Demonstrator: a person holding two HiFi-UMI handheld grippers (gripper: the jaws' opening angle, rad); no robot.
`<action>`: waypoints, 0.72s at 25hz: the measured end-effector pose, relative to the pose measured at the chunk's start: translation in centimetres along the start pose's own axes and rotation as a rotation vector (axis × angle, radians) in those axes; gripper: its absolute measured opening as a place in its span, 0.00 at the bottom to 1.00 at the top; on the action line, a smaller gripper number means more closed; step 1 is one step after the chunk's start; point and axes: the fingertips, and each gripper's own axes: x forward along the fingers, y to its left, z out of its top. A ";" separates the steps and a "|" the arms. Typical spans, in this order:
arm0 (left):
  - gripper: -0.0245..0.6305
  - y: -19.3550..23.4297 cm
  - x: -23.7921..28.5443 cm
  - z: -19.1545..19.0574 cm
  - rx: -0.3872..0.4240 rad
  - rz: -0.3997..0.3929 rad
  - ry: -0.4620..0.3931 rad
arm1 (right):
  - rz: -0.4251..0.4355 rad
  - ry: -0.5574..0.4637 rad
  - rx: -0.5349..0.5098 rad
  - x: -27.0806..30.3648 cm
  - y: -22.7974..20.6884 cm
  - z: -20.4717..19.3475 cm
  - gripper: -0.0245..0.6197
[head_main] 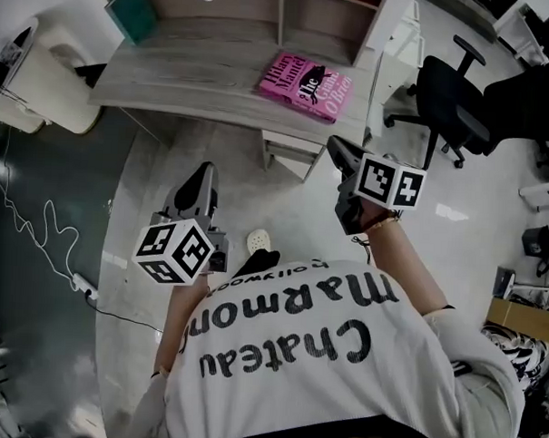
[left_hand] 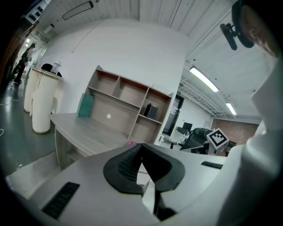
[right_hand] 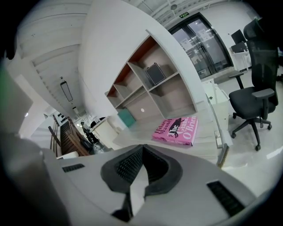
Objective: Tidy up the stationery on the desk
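Left gripper (head_main: 202, 179) with its two ribbed black jaws pressed together at the tips, nothing between them; its own camera shows the left gripper (left_hand: 140, 147) the same way, pads meeting in a closed point. Right gripper (head_main: 339, 151) likewise clenched on nothing, the right gripper (right_hand: 142, 148) showing tips touching in its own view.

Both tools are held out in front of the person's chest above the pale floor, short of the desk and aimed toward it. The left one sits low at about 7 o'clock in the head view, its white marker cube (head_main: 173, 251) nearest the white lettered T-shirt (head_main: 305, 351). The right one is raised further forward at about 2 o'clock of the left, its marker cube (head_main: 392, 184) above the wrist.

The glossy pink paperback book (head_main: 306, 85) lies flat on the grey wood-grain desk (head_main: 186, 69) near its front edge, at roughly 11 o'clock from the right gripper's tips and well apart from both tools. The right gripper view has the book (right_hand: 176, 130) just above the jaws.

A flat teal item (head_main: 132, 12) leans upright at the back of the desk, at 10 o'clock from the book. A black swivel office chair (head_main: 452, 94) stands on the floor at 3 o'clock from the desk.
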 end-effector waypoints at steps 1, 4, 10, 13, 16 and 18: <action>0.06 0.6 0.4 0.9 0.006 -0.006 -0.007 | -0.003 -0.011 -0.003 0.5 0.4 0.7 0.06; 0.06 2.2 1.5 2.9 0.017 -0.028 -0.015 | -0.017 -0.044 0.000 2.0 1.2 2.4 0.06; 0.06 5.1 4.0 5.1 0.036 -0.079 -0.001 | -0.057 -0.077 0.011 4.6 1.7 3.3 0.06; 0.06 6.2 5.2 5.7 0.051 -0.104 0.012 | -0.094 -0.091 -0.004 5.6 1.2 3.3 0.06; 0.06 7.3 6.5 5.8 0.056 -0.124 0.027 | -0.134 -0.088 -0.001 6.6 0.4 2.6 0.06; 0.06 7.9 7.4 5.2 0.044 -0.135 0.052 | -0.161 -0.066 0.022 7.0 -0.4 1.7 0.06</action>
